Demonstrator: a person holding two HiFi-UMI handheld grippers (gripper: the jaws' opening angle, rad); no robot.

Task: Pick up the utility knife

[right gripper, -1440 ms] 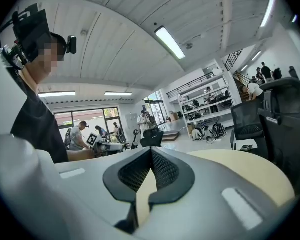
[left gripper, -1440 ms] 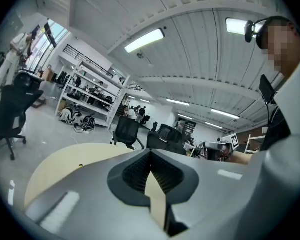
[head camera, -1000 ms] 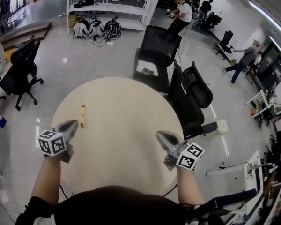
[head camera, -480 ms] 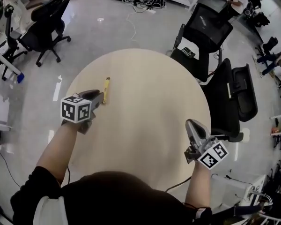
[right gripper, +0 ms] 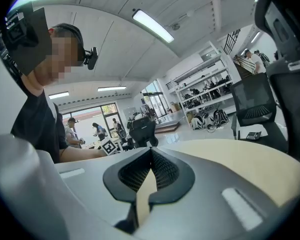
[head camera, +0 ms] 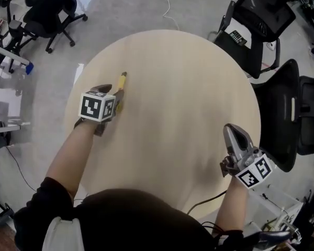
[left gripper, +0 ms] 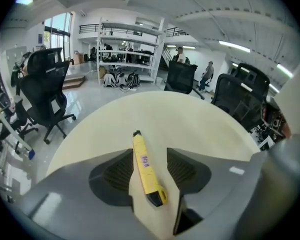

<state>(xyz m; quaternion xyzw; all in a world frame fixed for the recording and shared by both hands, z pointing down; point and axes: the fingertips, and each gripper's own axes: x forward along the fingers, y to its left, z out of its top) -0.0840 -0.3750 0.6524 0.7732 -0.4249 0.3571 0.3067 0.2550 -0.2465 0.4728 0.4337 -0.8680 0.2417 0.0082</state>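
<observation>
A yellow utility knife [head camera: 122, 81] with a black end lies on the round beige table [head camera: 188, 88], on its left part. My left gripper [head camera: 114, 94] is down over it. In the left gripper view the knife [left gripper: 145, 166] lies lengthwise between the two dark pads [left gripper: 117, 171], which stand apart from it; the jaws have just been opening and do not press on it. My left gripper [left gripper: 149, 154] is open. My right gripper [head camera: 231, 130] hovers near the table's right front edge, away from the knife. In its own view my right gripper [right gripper: 151, 150] has its tips together with nothing held.
Black office chairs stand round the table: one at the right [head camera: 282, 114], one at the back right [head camera: 261, 14], one at the back left [head camera: 47, 7]. A cable [head camera: 209, 197] hangs by the near edge. Shelves [left gripper: 130, 44] and people stand far off.
My left gripper has gone forward and down onto the knife, and its jaws have opened around it. My right gripper has drifted right, to the table's near right edge. The head view has tilted down.
</observation>
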